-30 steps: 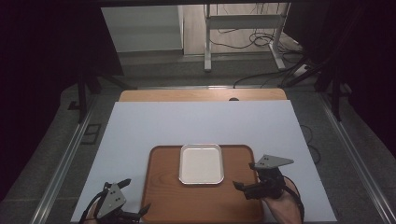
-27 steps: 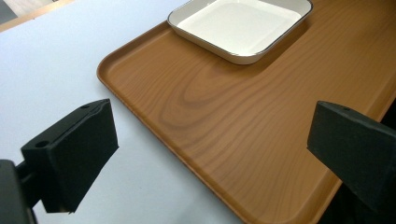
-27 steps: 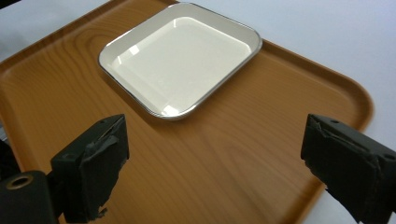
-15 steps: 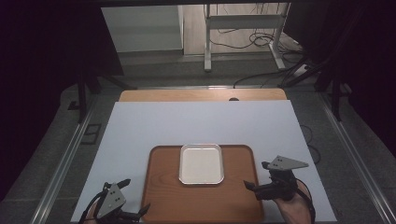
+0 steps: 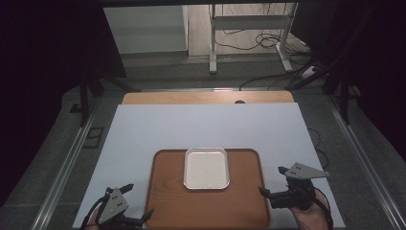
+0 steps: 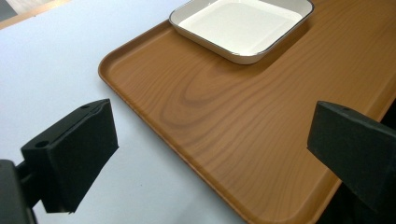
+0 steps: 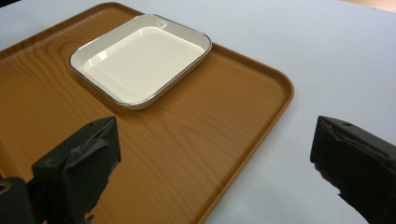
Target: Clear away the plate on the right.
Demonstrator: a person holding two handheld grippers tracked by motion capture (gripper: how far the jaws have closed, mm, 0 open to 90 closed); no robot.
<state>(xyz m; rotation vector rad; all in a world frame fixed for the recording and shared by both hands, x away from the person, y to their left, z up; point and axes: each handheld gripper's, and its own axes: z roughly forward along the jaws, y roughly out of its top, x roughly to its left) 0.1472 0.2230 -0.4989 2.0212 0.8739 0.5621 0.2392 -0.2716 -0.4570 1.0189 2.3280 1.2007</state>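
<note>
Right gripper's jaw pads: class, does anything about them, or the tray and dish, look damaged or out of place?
The right gripper's pads look torn and ragged at their edges. The left gripper's pads look smooth. The white dish sits square on the wooden tray, empty and unspilled.

The counter (image 5: pixel 206 127) lies bare across its far half and down both sides, so a hand could sweep there freely. Near the front edge sits the wooden tray (image 5: pixel 206 203), its low raised rim the only bump to clear. On the tray's far part rests a shallow white dish (image 5: pixel 206 167), with open wood all round it. The left gripper (image 5: pixel 125 214) hangs at the tray's near left corner, the right gripper (image 5: pixel 273 184) just off its right edge, jaws wide with nothing between.
</note>
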